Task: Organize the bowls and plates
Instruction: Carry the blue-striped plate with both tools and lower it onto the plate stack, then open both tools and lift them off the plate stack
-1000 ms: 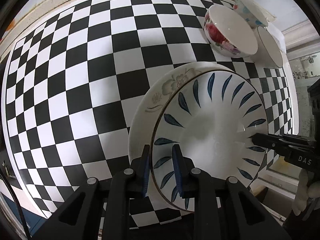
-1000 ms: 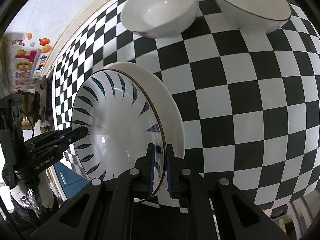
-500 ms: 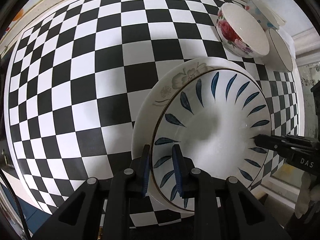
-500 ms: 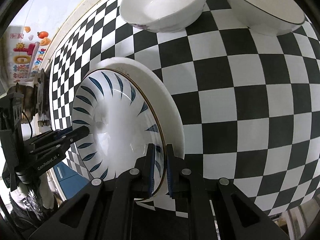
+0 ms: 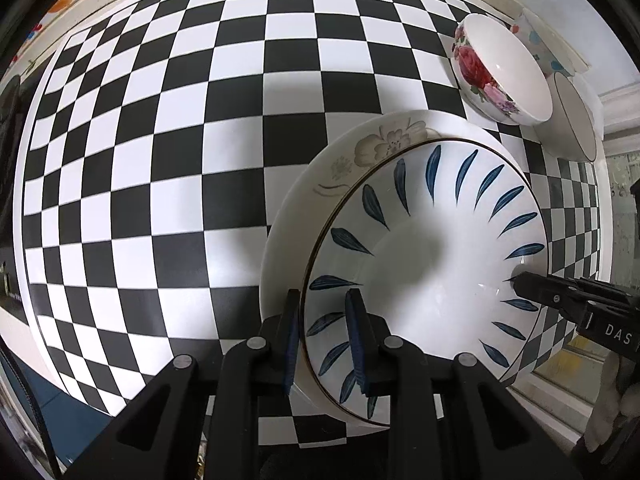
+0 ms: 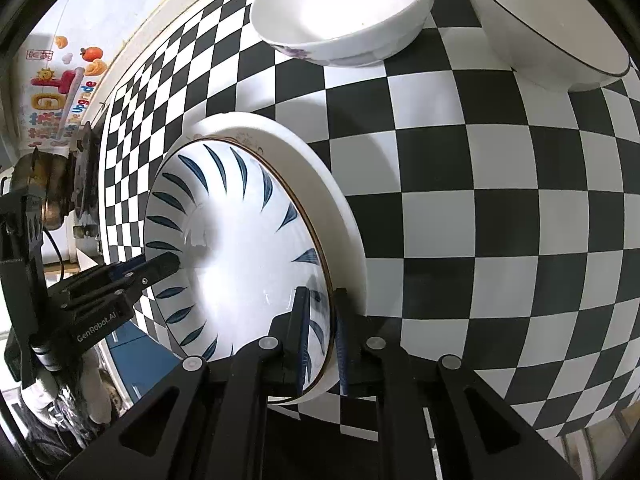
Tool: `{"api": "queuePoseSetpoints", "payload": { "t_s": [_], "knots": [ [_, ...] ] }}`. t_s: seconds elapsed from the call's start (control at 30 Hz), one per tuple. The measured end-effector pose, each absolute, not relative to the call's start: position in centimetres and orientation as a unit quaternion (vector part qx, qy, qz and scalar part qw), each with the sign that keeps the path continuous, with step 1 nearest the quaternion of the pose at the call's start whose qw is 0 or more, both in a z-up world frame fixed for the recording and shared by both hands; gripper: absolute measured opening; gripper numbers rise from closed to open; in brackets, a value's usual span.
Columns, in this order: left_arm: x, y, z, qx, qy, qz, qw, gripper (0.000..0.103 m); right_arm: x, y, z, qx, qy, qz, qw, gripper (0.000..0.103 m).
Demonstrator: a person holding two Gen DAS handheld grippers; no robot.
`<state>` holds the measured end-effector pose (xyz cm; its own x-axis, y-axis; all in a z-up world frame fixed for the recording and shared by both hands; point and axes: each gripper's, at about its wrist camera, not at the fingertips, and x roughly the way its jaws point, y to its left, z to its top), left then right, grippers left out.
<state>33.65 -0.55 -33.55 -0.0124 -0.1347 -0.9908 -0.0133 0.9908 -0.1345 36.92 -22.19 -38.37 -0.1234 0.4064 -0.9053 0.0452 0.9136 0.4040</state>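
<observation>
A white plate with blue leaf marks (image 5: 432,248) (image 6: 240,248) lies over a larger white plate with a pale flower print (image 5: 360,148) (image 6: 320,168). I cannot tell whether the two touch. My left gripper (image 5: 323,296) is shut on the leaf plate's near rim and shows at that plate's left edge (image 6: 172,258) in the right wrist view. My right gripper (image 6: 321,292) grips the opposite rim, its jaws beginning to open with the rim still between the pads. Its tip (image 5: 520,280) shows in the left wrist view.
The plates are on a black-and-white checkered table (image 5: 160,160) (image 6: 500,240). A rose-patterned bowl (image 5: 500,68) (image 6: 344,12), a black-rimmed white bowl (image 5: 576,120) (image 6: 552,32) and a spotted cup (image 5: 536,36) stand beyond them by the wall. A metal pot (image 6: 52,196) sits past the table's end.
The left wrist view has rolled a little, so the bowls sit further toward its right edge. The leaf plate stays gripped over the flower plate. The right fingers stand slightly wider.
</observation>
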Motion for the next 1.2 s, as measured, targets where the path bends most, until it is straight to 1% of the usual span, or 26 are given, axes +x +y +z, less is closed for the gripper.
{"api": "queuePoseSetpoints", "payload": {
  "t_s": [0.23, 0.4, 0.5, 0.67, 0.93, 1.2],
  "knots": [
    [32.9, -0.7, -33.6, -0.049, 0.706, -0.034, 0.705, 0.02, 36.6, -22.5, -38.0, 0.157, 0.732, 0.13, 0.65, 0.015],
    [32.3, -0.6, -32.2, -0.046, 0.694, -0.029, 0.718, 0.02, 36.2, -23.1, -36.5, 0.154, 0.717, 0.112, 0.671, 0.015],
    [31.2, -0.6, -30.3, -0.037, 0.675, -0.027, 0.737, 0.02, 35.5, -23.3, -34.7, 0.156, 0.703, 0.106, 0.686, 0.015],
    [28.5, -0.8, -25.7, -0.024, 0.634, -0.027, 0.772, 0.02, 33.1, -22.1, -30.5, 0.108, 0.671, 0.084, 0.729, 0.015],
    [23.2, -1.2, -18.5, -0.024, 0.568, -0.024, 0.822, 0.02, 26.8, -19.9, -23.4, 0.068, 0.615, 0.067, 0.783, 0.015],
    [18.5, -1.5, -14.9, -0.027, 0.536, -0.027, 0.843, 0.02, 20.6, -18.4, -17.8, 0.055, 0.572, 0.072, 0.815, 0.015]
  ]
}}
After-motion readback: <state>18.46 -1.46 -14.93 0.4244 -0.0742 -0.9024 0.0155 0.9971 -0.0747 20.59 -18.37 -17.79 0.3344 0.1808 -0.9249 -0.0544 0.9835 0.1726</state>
